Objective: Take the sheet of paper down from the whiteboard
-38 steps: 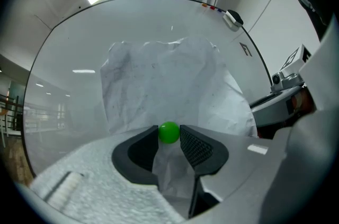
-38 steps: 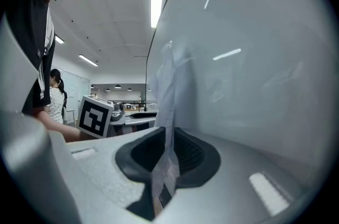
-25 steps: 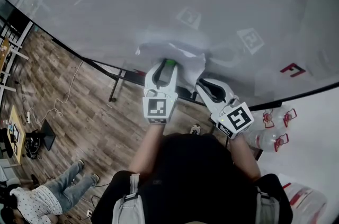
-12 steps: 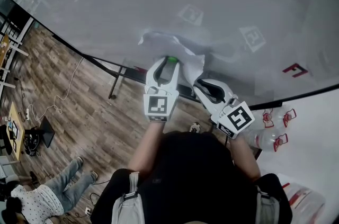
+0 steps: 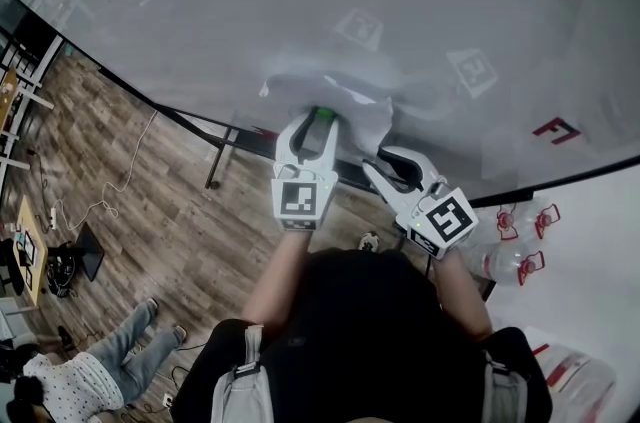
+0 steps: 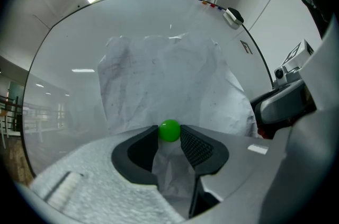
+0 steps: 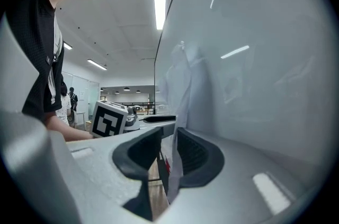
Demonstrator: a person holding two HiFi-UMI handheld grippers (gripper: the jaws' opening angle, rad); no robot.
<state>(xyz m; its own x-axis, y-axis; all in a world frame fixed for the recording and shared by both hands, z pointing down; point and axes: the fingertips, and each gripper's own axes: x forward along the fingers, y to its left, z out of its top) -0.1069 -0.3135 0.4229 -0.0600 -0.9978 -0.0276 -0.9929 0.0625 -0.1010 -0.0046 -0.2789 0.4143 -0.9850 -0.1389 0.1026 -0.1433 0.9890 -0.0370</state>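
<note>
1. Left tongs (image 5: 318,124): pointed straight at the whiteboard (image 5: 300,1) and clenched on a green ball (image 6: 169,131) at their tips. They sit where they were a second ago.
2. Sheet of paper (image 6: 159,80): crumpled, lying against the lower part of the board. Its lower fold runs between the left tongs beneath the ball.
3. Right tongs (image 7: 169,135): angled in from the right. They have just been opening and now stand released, with the sheet's right edge between the pads.
4. Clear bottles (image 5: 515,246) with red handles: far right, below the board. Their contents cannot be told.
</note>
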